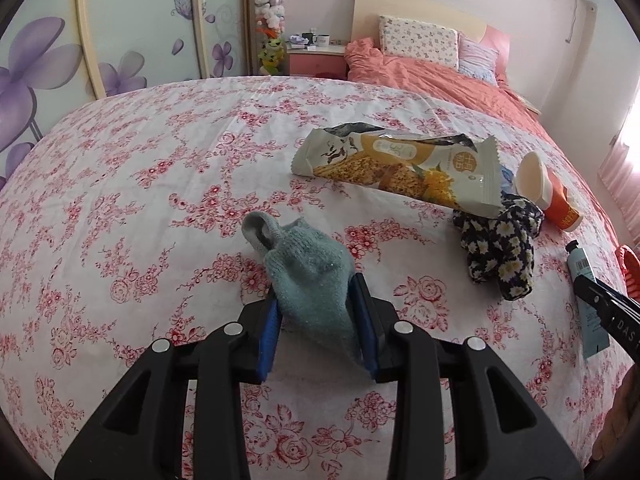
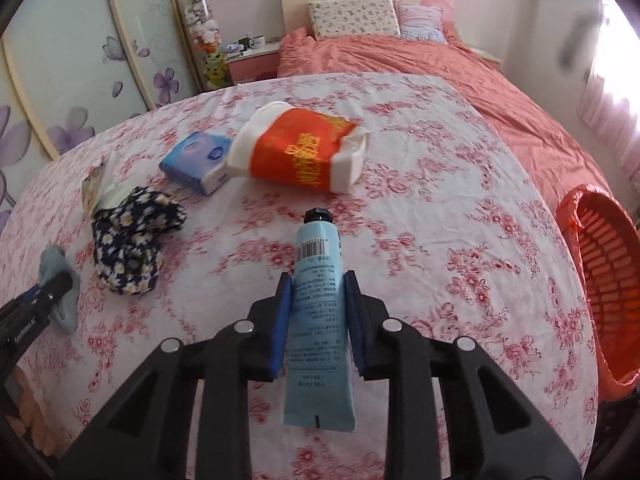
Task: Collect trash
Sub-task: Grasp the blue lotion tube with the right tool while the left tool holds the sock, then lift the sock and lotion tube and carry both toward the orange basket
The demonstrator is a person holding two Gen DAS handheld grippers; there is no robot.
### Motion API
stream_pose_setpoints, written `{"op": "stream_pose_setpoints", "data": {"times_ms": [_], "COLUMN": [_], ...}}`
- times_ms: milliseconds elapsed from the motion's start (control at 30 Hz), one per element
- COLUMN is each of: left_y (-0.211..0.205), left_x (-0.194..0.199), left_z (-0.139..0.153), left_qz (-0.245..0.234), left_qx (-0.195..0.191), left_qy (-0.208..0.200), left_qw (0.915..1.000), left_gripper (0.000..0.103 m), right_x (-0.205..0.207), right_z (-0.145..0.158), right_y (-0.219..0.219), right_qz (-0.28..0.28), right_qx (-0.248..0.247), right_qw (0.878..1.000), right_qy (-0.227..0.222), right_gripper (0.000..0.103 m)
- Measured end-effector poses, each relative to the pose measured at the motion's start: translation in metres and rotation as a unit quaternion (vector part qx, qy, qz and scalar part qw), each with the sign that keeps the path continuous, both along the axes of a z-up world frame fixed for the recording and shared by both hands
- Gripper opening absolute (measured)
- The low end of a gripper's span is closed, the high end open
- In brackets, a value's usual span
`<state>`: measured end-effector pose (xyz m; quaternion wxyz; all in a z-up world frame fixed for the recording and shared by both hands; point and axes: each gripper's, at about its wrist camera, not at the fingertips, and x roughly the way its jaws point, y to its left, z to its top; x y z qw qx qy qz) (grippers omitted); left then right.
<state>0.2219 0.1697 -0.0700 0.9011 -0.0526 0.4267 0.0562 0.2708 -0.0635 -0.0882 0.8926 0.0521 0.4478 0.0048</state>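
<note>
My left gripper (image 1: 316, 292) is shut on a grey-green sock (image 1: 308, 272) that rests on the floral sheet. My right gripper (image 2: 318, 284) is shut on a light blue tube (image 2: 318, 312) with a black cap, lying on the sheet. A snack wrapper (image 1: 400, 168), a crushed red-and-white paper cup (image 2: 304, 152), a dark floral cloth (image 2: 128, 236) and a blue tissue pack (image 2: 196, 160) lie further out on the bed. The right gripper (image 1: 592, 292) and tube show at the right edge of the left wrist view.
An orange plastic basket (image 2: 608, 280) stands off the bed's right edge. A coral duvet (image 2: 440, 68) and pillows (image 2: 352, 16) lie at the head of the bed. A pink nightstand (image 1: 316, 60) and a wardrobe with flower doors (image 1: 80, 48) stand at left.
</note>
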Motion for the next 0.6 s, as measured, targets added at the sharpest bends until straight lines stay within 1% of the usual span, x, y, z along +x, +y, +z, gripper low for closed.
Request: {"op": "stream_pose_setpoints", "data": {"times_ms": [133, 167, 233, 300, 333, 400, 433, 500, 567, 600], "left_y": [-0.001, -0.002, -0.003, -0.009, -0.013, -0.02, -0.024, -0.027, -0.024, -0.021], "left_x": [0.005, 0.007, 0.007, 0.003, -0.002, -0.006, -0.007, -0.005, 0.0, 0.002], "left_z": [0.0, 0.001, 0.001, 0.004, 0.005, 0.005, 0.004, 0.002, -0.003, -0.004], "left_qz": [0.001, -0.001, -0.017, -0.046, -0.068, -0.092, -0.099, -0.094, -0.08, -0.073], "left_qx": [-0.01, -0.013, -0.021, -0.028, -0.025, -0.019, -0.006, 0.004, 0.0, -0.008], "left_qy": [-0.001, -0.001, -0.006, -0.016, -0.023, -0.028, -0.028, -0.023, -0.013, -0.01], "left_qw": [0.9999, 0.9999, 0.9996, 0.9984, 0.9971, 0.9952, 0.9947, 0.9953, 0.9967, 0.9973], "left_gripper": [0.035, 0.035, 0.03, 0.027, 0.027, 0.027, 0.027, 0.027, 0.028, 0.029], "right_x": [0.007, 0.007, 0.007, 0.002, -0.001, -0.005, -0.005, -0.005, -0.006, -0.006], "right_z": [-0.003, -0.003, -0.003, -0.003, -0.003, -0.004, -0.005, -0.005, -0.006, -0.006], "right_y": [-0.001, 0.0, 0.0, -0.006, -0.008, -0.019, -0.025, -0.034, -0.036, -0.037], "right_qz": [-0.004, 0.0, 0.011, 0.015, 0.013, 0.005, 0.001, -0.006, -0.009, -0.009], "right_qx": [-0.004, -0.013, -0.025, -0.053, -0.065, -0.082, -0.081, -0.067, -0.058, -0.055], "right_qw": [1.0, 1.0, 1.0, 0.998, 0.998, 0.997, 0.997, 0.998, 0.998, 0.998], "right_qy": [0.001, -0.001, -0.002, -0.007, -0.009, -0.015, -0.016, -0.016, -0.017, -0.017], "right_gripper": [0.031, 0.028, 0.028, 0.028, 0.028, 0.028, 0.028, 0.028, 0.03, 0.03]}}
